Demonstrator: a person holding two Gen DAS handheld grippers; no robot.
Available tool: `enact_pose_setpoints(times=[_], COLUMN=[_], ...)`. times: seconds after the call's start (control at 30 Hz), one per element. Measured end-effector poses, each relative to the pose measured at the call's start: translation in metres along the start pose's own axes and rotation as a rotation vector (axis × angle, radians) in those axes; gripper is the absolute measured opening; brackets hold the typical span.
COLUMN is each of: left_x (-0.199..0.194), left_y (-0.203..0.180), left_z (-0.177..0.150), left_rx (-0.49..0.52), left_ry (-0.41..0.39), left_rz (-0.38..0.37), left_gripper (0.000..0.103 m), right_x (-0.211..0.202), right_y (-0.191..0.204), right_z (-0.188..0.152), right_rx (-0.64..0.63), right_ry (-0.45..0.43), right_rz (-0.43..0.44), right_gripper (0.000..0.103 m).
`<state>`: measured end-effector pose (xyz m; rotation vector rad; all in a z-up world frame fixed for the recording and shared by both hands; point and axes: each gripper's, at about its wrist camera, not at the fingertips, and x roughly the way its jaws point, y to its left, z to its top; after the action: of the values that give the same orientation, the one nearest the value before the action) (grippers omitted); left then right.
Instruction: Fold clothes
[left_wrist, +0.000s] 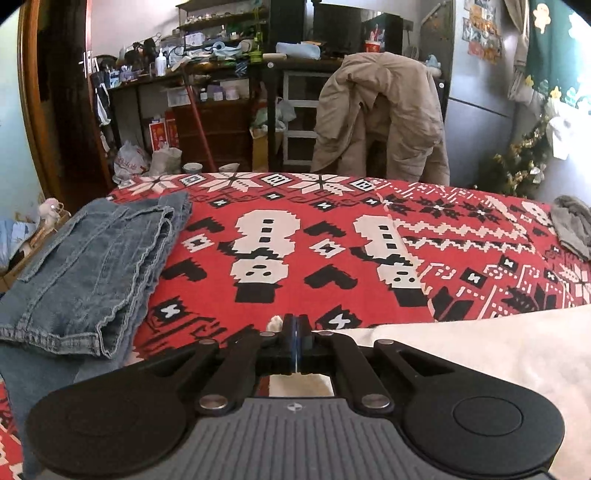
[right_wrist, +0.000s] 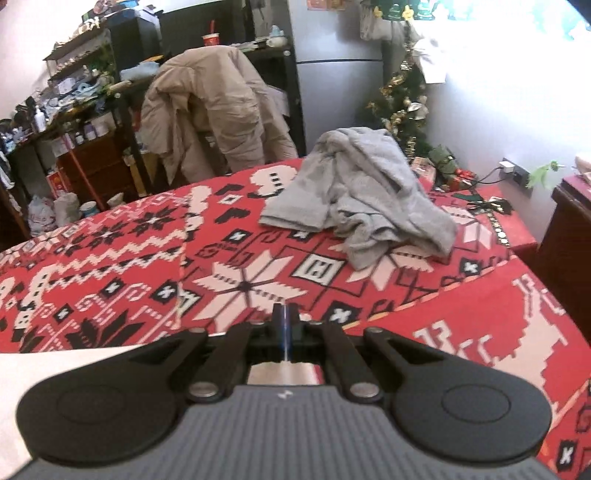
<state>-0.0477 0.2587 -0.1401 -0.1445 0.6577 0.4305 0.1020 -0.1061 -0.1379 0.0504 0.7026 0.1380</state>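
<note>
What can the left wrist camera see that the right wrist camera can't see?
Only the left wrist view shows the folded blue denim jeans lying on the bed, and the left gripper, shut with a bit of white cloth at its tips.

Only the right wrist view shows the right gripper and the white wall socket.

Both show the red patterned bedspread, the crumpled grey garment, the beige jacket draped over a chair, and the white cloth.
</note>
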Motion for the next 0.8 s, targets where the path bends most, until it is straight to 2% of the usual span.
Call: enact_pose_setpoints(times=[0.03,0.07,0.1,0.13,0.17,0.27,0.37,0.4,0.43,0.47,0.5,0.6,0.73,0.8], left_x=[-0.001,-0.001,-0.001,-0.001,-0.001,0.005,0.01,0.011,0.011,0.011,0.012,0.004,0.008,0.007], left_y=[-0.001,-0.002,-0.003,-0.003,-0.003,0.003,0.007,0.008,0.009,0.01,0.011,0.012,0.016,0.013], left_z=[0.001,0.001,0.002,0.003,0.002,0.003,0.003,0.003,0.003,0.004,0.004,0.004,-0.005,-0.005], left_rx=[0.005,0.011,0.016,0.022,0.024,-0.02,-0.05,-0.061,-0.077,-0.094,-0.111,-0.123,-0.137,-0.109], left_ry=[-0.004,-0.008,-0.012,-0.014,-0.015,0.025,0.039,0.043,0.043,0.043,0.043,0.002,0.011,0.005], left_rz=[0.006,0.03,0.055,0.085,0.102,0.049,0.032,0.026,0.011,-0.003,-0.018,0.003,0.02,0.02], left_gripper=[0.004,0.006,0.021,0.041,0.044,0.044,0.044,0.035,0.009,0.009,0.009,0.009,0.009,0.011], right_x=[0.0,-0.001,-0.001,0.0,0.001,0.006,0.014,0.015,0.017,0.017,0.017,0.015,0.016,0.017], right_y=[-0.003,-0.006,-0.009,-0.01,-0.01,-0.006,-0.002,-0.001,0.0,0.001,0.002,0.003,-0.01,-0.009], right_z=[0.0,0.001,0.001,0.001,0.001,0.002,0.003,0.003,0.003,0.003,0.003,0.003,0.0,-0.002], right_rx=[0.006,0.014,0.022,0.022,0.022,-0.005,-0.011,-0.015,-0.02,-0.022,-0.024,-0.024,0.042,0.026], right_ry=[0.001,0.003,0.005,0.01,0.016,0.034,0.053,0.057,0.061,0.06,0.057,0.044,0.045,0.04], right_rz=[0.0,0.004,0.008,0.015,0.022,0.035,0.044,0.045,0.046,0.047,0.049,0.047,0.037,0.033], right_gripper=[0.033,0.032,0.032,0.032,0.032,0.035,0.035,0.034,0.03,0.016,0.012,0.009,0.009,0.01])
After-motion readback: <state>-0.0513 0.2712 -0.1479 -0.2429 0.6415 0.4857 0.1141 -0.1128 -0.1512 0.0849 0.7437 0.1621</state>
